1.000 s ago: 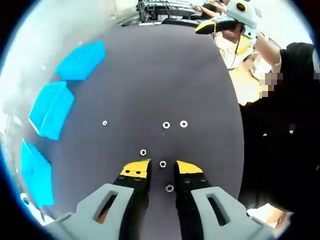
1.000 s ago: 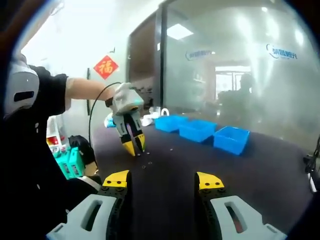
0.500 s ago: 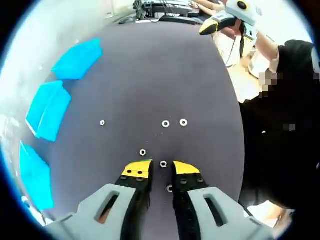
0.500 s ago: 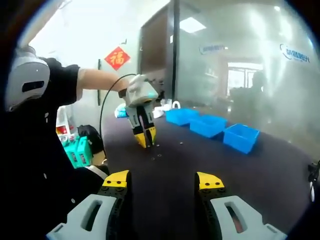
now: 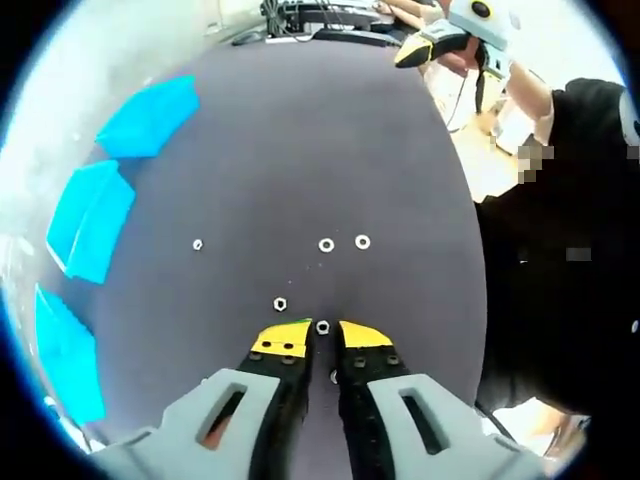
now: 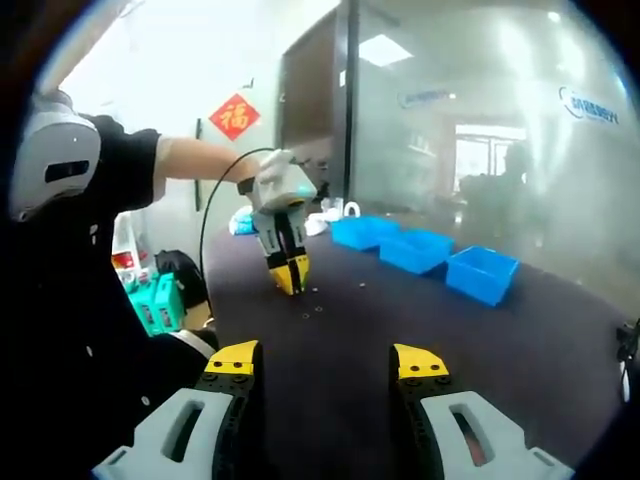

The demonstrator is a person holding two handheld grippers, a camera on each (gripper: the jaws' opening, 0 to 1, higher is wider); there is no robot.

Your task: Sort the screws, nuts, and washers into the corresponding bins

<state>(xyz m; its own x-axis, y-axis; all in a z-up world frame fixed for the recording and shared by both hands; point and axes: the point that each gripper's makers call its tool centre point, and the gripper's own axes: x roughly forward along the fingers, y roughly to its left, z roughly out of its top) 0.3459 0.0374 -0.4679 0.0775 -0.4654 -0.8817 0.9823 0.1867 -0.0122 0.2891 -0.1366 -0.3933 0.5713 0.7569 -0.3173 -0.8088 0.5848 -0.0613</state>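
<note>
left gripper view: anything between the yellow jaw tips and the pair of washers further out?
One small silver hex nut sits right at the left gripper tips; beyond it, bare dark table up to the two silver ring washers.

Looks like an office or lab space: frosted glass partition [image 6: 480,130] with blue lettering, ceiling light panel [image 6: 383,49], red paper ornament [image 6: 231,116] on a white wall, dark round table [image 5: 300,170] bearing blue bins [image 6: 420,250].
</note>
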